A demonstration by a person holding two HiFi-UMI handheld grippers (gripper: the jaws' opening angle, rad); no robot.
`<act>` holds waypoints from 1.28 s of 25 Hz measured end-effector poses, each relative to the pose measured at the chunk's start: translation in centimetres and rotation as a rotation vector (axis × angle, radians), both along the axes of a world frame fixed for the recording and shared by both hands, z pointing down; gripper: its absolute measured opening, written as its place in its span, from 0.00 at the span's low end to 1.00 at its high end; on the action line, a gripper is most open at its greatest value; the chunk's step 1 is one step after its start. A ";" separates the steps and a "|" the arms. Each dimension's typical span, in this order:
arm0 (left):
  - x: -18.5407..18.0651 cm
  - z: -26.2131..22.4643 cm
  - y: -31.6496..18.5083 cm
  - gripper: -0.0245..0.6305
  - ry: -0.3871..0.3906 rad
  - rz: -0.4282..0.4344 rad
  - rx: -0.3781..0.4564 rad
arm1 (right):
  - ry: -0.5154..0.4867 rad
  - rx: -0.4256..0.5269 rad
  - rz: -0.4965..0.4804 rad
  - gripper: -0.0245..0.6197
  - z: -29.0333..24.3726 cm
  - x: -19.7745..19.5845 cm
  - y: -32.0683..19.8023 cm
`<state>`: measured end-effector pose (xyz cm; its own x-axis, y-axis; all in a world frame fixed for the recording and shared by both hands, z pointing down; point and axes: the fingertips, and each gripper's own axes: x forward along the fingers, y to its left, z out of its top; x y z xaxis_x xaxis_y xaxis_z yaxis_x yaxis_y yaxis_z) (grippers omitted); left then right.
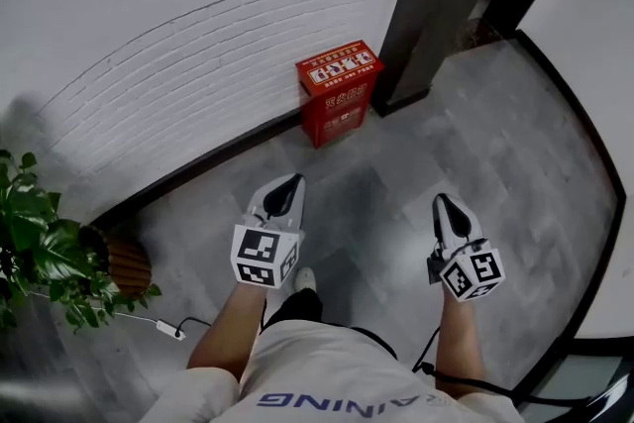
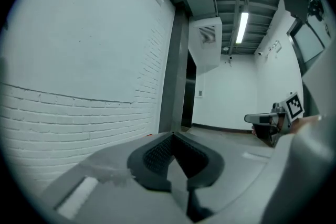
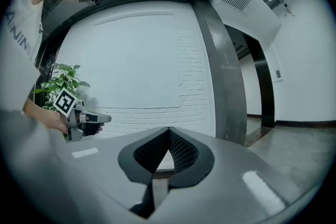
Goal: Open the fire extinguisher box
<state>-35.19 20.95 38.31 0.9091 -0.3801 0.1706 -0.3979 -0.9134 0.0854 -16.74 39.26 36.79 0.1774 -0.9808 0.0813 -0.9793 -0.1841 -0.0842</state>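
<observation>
Head view first: the red fire extinguisher box [image 1: 338,92] stands upright on the grey floor [image 1: 505,154], its back against the white brick wall [image 1: 149,25] and just beside the dark pillar [image 1: 436,5]. Its long axis runs along the wall, the labelled top faces up, and the printed front faces out into the room toward the person, with the lid lying flat. Well short of it, the left gripper [image 1: 289,187] and the right gripper [image 1: 443,205] are both held above the floor, apart from each other, noses aimed roughly at the wall. A potted plant [image 1: 40,253] sits at the far left by the wall, with a white cable [image 1: 168,329] on the floor near it. Over to the left gripper view: the jaws are pressed together with nothing between them, brick wall to the left, and a ceiling light [image 2: 242,28] glows beyond; the box is out of sight here. Right gripper view: its jaws are also pinched together and empty, with wall and pillar ahead.
</observation>
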 end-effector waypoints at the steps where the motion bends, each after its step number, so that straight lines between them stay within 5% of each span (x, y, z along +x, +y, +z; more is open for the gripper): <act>1: 1.0 -0.4 -1.8 0.04 -0.003 0.003 0.006 | 0.002 -0.002 -0.002 0.04 -0.4 0.7 -1.7; 16: 13.8 0.5 -15.7 0.04 -0.024 -0.034 -0.025 | -0.003 -0.033 -0.049 0.04 -0.2 15.0 -17.3; 25: 27.4 -0.5 -24.6 0.04 -0.051 -0.238 0.001 | -0.028 -0.030 -0.225 0.04 -0.1 31.3 -29.4; 32: 32.7 -0.3 -29.2 0.04 -0.057 -0.403 -0.022 | -0.027 -0.082 -0.376 0.04 0.6 39.7 -38.0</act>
